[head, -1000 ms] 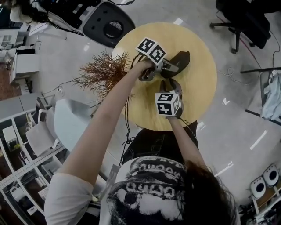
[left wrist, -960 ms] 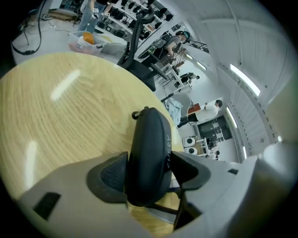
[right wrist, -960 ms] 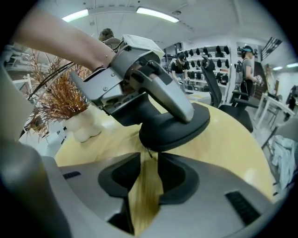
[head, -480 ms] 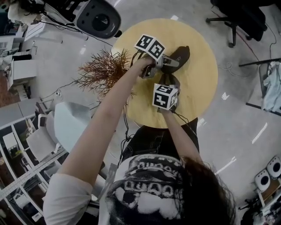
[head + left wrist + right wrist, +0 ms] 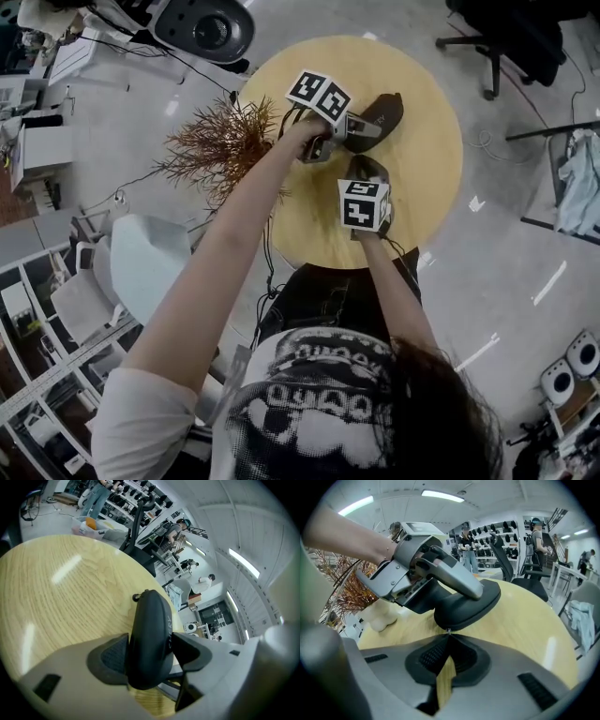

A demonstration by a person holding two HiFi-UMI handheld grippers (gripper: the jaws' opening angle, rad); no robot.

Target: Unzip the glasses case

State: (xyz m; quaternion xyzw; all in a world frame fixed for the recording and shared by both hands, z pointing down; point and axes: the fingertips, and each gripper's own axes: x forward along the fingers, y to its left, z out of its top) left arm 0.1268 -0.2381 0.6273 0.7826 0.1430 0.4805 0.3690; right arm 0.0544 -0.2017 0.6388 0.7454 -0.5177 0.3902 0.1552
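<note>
Clamping glasses case [image 5: 386,109], well inside table edge [image 5: 454,178]

Tabletop [image 5: 427,173] bare right of glasses case [image 5: 388,105], dried plant [image 5: 211,150] crowding left edge

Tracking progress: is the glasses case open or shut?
Shut: the glasses case, clamped in the left gripper, shows no gap in either gripper view.

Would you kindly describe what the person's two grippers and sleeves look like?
Both the left gripper and the right gripper have pale grey moulded bodies with dark, textured rubber pads. Each carries a white cube printed with black square markers, and thin black cables hang from them. The person wears a short white sleeve on a black-printed T-shirt.
</note>
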